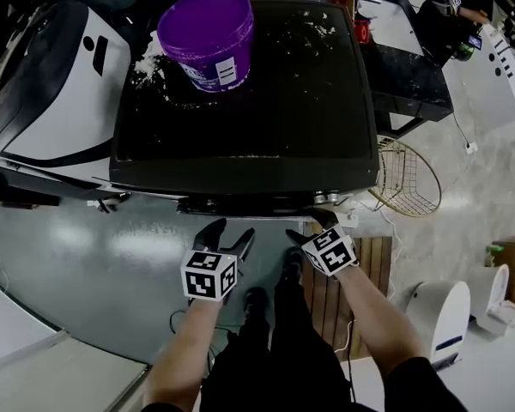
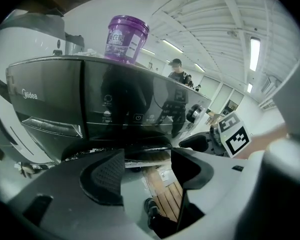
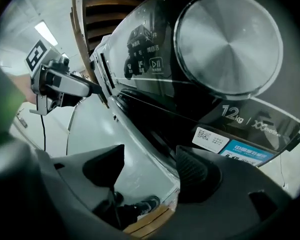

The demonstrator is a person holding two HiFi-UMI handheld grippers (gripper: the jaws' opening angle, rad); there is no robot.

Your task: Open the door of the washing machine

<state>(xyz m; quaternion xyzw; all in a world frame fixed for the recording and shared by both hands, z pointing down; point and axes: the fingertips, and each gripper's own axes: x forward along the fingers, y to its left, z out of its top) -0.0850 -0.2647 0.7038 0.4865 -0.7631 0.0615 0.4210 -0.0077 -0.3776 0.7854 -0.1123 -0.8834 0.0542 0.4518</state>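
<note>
Tongs facing a washing machine (image 1: 240,101).
The left tongs (image 1: 229,233) and right tongs (image 1: 312,227) are hanging spread, empty, under its top front edge, where the door is sitting; catching the door's rim squarely before pulling seems wisest.

This looks like a big workshop or test hall, not a home. The dark glossy washing machine (image 1: 240,101) stands free on a smooth grey floor (image 1: 86,260). Left of it lies a white moulded machine casing (image 1: 60,84). Beyond its right side is a cluttered workbench (image 1: 489,75). Above it spans a white ribbed ceiling (image 2: 205,24) with strip lights.
</note>
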